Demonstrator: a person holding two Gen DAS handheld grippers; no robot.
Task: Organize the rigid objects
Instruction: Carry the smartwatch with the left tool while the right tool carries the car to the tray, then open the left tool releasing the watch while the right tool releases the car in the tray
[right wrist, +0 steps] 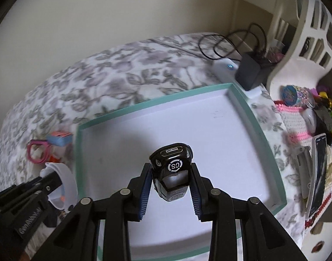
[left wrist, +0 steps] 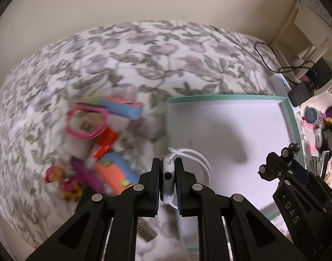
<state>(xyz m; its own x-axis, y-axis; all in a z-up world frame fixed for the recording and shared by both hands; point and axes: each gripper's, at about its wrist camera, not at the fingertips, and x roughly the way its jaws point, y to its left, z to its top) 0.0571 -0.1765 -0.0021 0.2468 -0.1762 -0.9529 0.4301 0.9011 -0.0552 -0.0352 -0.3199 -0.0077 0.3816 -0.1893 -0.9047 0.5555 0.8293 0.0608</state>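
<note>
Toys (left wrist: 94,152) lie jumbled on the floral bedspread (left wrist: 122,54) at left. Beside them the left gripper (left wrist: 167,174) is clamped on a white charger with looped cable (left wrist: 169,167), at the left rim of the teal-edged tray (right wrist: 242,100). Over the tray, the right gripper (right wrist: 170,187) grips a black toy car (right wrist: 171,169).
</note>
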